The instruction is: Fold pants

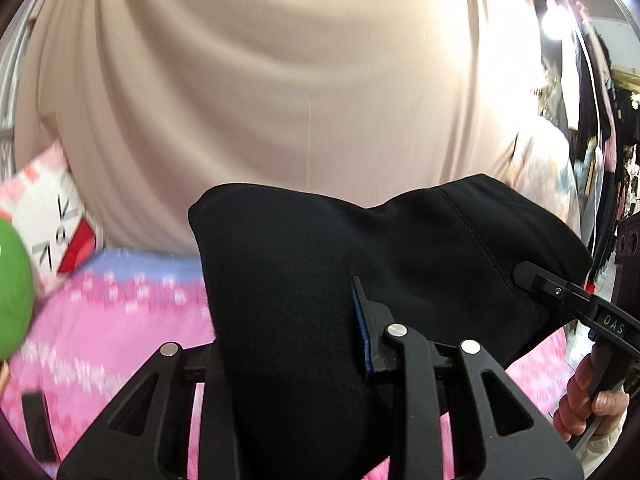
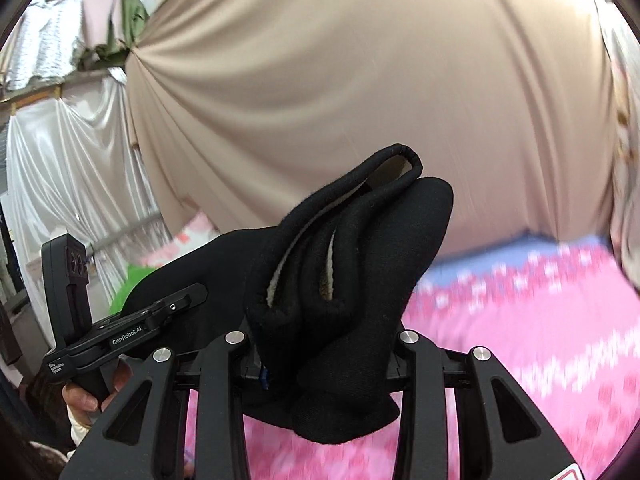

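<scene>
The black pants hang bunched in the air over the pink bed. My left gripper is shut on a thick fold of them; one blue-padded finger shows and the other is buried under the cloth. In the left wrist view my right gripper pinches the same cloth further right, with a person's hand on its handle. In the right wrist view my right gripper is shut on a wad of the pants that shows pale lining. My left gripper bites the cloth at the left.
A pink patterned bed cover lies below. A beige curtain hangs close behind, and white satin drapes hang to its left. A pink and white pillow, a green round thing and a small black object sit at the bed's left.
</scene>
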`<state>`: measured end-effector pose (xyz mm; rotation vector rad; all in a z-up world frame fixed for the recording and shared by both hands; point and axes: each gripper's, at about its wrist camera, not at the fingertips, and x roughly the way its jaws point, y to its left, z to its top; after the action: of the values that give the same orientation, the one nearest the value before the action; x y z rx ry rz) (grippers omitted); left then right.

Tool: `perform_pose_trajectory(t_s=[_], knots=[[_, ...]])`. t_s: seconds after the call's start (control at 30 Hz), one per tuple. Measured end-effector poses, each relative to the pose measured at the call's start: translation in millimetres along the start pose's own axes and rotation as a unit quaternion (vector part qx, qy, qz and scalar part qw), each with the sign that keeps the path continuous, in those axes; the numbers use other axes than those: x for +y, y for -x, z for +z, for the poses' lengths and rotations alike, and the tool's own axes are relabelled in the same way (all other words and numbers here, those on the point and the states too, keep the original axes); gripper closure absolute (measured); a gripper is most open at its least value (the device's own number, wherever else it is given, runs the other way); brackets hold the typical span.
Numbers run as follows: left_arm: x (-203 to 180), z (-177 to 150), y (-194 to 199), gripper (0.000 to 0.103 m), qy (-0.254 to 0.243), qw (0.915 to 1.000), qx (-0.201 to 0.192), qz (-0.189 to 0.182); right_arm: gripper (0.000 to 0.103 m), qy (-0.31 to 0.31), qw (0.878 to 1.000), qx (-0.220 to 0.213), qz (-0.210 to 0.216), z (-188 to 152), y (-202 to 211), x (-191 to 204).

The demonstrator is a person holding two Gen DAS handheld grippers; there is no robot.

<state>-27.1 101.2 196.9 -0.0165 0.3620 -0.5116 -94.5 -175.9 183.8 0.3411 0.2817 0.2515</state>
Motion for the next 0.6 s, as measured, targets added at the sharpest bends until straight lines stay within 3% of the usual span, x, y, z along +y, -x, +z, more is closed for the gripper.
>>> perform_pose_trajectory(t_s=[0.1, 0.3, 0.5, 0.6], knots=[[7.4, 23.2, -13.3, 0.075, -0.005, 0.9990, -0.045, -0.002, 0.069, 0.001, 0.999, -0.034, 0.011, 23.0, -18.8, -8.9], [24.0, 51.3, -71.4, 0.074, -0.011, 0.9965, -0.083, 0.008, 0.068, -0.023, 0.997, -0.068, 0.038, 57.6, -78.4, -51.2], [36.6, 51.0, -167.7, 0.074, -0.038, 0.9949, -0.088, 0.033, 0.068, -0.031, 0.996, -0.073, 0.026, 53.4, -160.1, -104.3], [48.6, 36.3, -220.7, 0.074, -0.034, 0.9969, -0.064, 0.032, 0.067, -0.059, 0.997, -0.050, 0.011, 35.5, -204.6, -139.3]])
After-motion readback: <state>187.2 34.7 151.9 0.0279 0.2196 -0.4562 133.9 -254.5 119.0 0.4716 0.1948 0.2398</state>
